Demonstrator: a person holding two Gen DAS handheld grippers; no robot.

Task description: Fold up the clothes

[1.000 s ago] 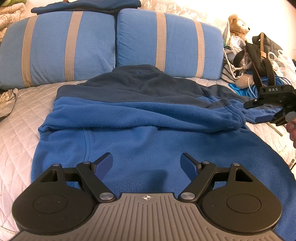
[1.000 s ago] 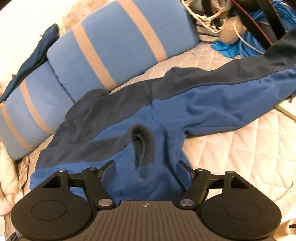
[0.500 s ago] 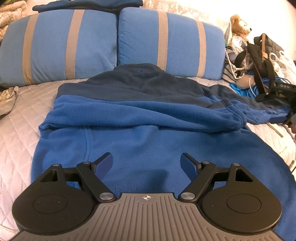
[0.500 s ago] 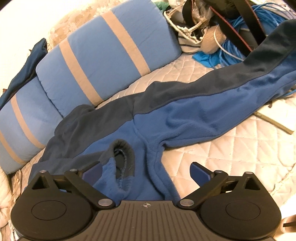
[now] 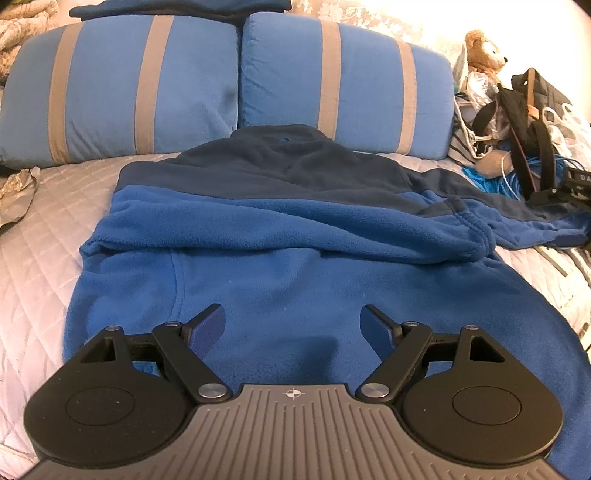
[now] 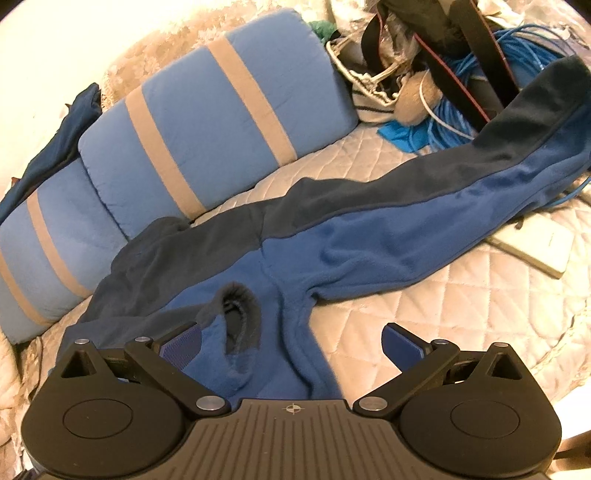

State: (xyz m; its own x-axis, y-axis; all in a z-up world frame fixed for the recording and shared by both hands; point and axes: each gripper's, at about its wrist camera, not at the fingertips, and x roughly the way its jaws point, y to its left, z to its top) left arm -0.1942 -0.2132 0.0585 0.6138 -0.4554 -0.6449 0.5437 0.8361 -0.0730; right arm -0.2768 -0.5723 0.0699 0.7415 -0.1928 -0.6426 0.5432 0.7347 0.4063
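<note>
While the blue fleece jacket [image 5: 295,266] lies spread across the quilted bed [image 5: 40,236], the left gripper [image 5: 293,326] is held low over its lower body panel, fingers [image 5: 207,326] spread wide with nothing between them. One sleeve [image 5: 280,229] is seen folded across the chest, its cuff [image 5: 476,236] ending near the right edge of the garment. The dark navy collar and shoulder band [image 5: 284,162] are pointed toward two blue pillows with tan stripes [image 5: 229,81], which are propped at the head of the bed. Atop the pillows a folded navy garment [image 5: 177,7] is laid.

Over on the other side, the right gripper [image 6: 291,345] is also seen fully parted, gripping nothing; the folded sleeve's cuff opening [image 6: 236,332] sits just beside its left finger [image 6: 183,343], and the jacket's side edge runs between the two fingers. The other sleeve [image 6: 424,221] is stretched straight out across the quilt, its far end draped onto a heap of clutter: coiled blue cable [image 6: 517,66], black straps [image 6: 472,48] and striped cloth. A white flat object [image 6: 532,251] is noted on the quilt just below that sleeve.

From the left wrist view, a teddy bear [image 5: 484,51] is spotted behind the clutter at the far right, and a crumpled grey piece [image 5: 18,192] is left on the bed at the far left edge.
</note>
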